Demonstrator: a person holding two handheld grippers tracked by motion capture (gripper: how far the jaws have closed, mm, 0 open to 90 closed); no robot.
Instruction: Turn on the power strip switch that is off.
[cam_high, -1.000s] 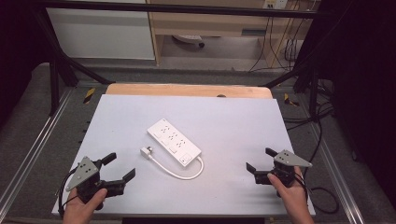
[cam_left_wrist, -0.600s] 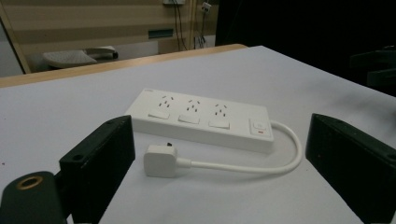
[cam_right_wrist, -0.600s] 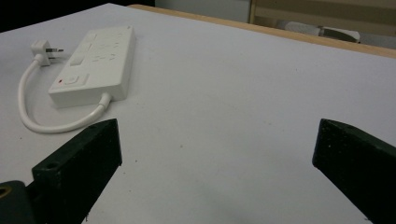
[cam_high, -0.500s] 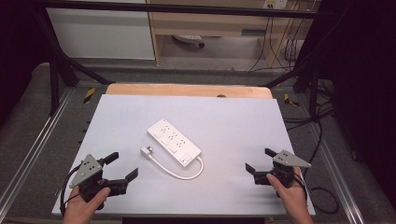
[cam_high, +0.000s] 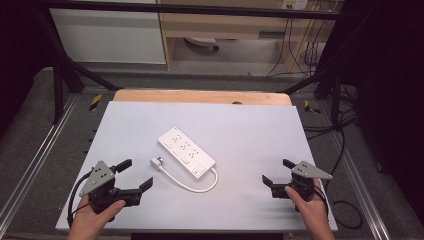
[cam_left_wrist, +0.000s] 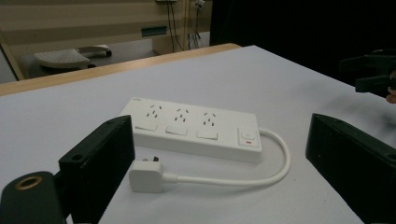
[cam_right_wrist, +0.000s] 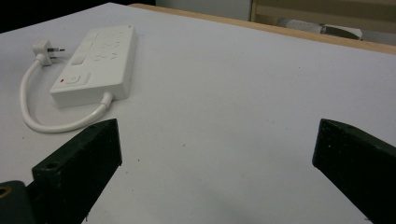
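White table top (cam_high: 240, 125), wooden strip (cam_high: 200, 96) along its far edge. Wide bare surface on the far half and down both sides.

Power strip (cam_high: 186, 152) lies flat near the middle, slightly left, set diagonally: far end to the left, switch end nearer and to the right. Three socket groups on top, a rocker switch with a red mark at the near-right end. No brand or lettering readable.

Its short white cord (cam_high: 200, 186) loops out from the switch end, curves near, and runs back left to the plug (cam_high: 157, 163), which lies on the table just beside the strip's near-left long side, not touching it.

Left gripper (cam_high: 135, 175) at the near-left corner, jaws spread wide, holding nothing; plug and strip lie ahead of it. Right gripper (cam_high: 278, 173) at the near-right, jaws spread wide, empty, well apart from the strip, bare table between.

Off the table: metal frame rails, cables on the floor at far right.
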